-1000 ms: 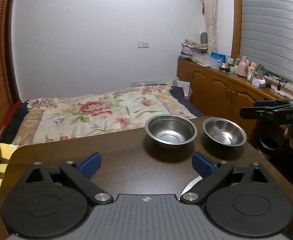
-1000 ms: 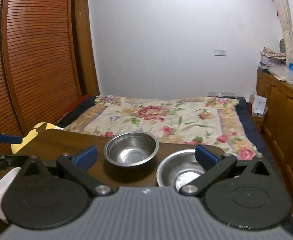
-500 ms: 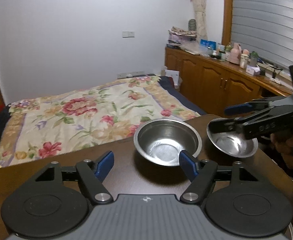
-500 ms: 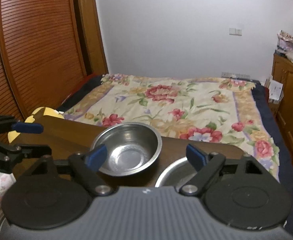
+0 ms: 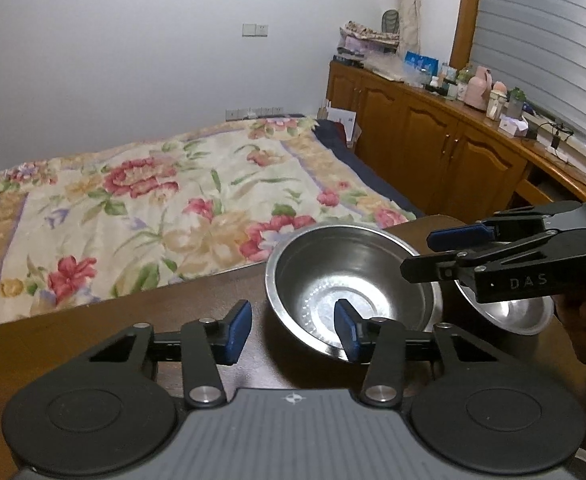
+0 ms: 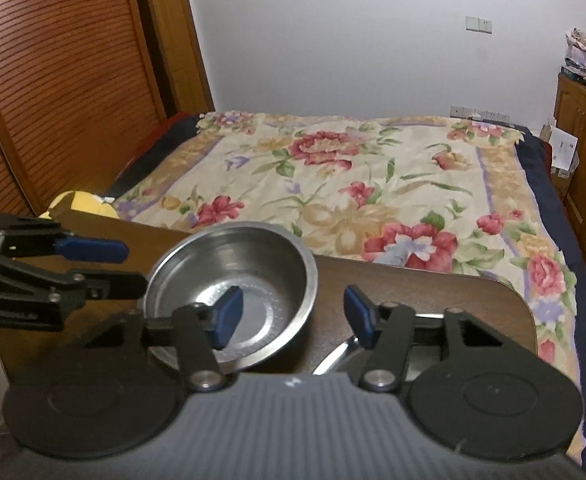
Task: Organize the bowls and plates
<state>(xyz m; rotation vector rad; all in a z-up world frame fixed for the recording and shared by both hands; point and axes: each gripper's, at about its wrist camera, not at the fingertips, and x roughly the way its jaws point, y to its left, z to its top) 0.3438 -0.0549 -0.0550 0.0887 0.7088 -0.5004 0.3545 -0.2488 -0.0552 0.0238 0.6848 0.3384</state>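
Meanwhile your left gripper (image 5: 292, 330) was closing, its pads straddling the near rim of the round, upright steel bowl (image 5: 351, 288) on the dark wooden table (image 5: 113, 320), not yet pressing. Your right gripper (image 6: 293, 316) was closing too, straddling that empty bowl's right rim, unclamped; a second steel bowl (image 5: 509, 312) sat just beside.

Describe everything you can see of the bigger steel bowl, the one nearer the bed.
The bigger steel bowl is round, shiny metal with a thin rolled rim and a flat base ringed by faint circles. It appears empty and sits upright near the far edge of the dark wooden table, beside a smaller steel bowl. Both sets of jaws are closing, each with one blue pad over the bowl's inside; contact with its wall can't be confirmed.
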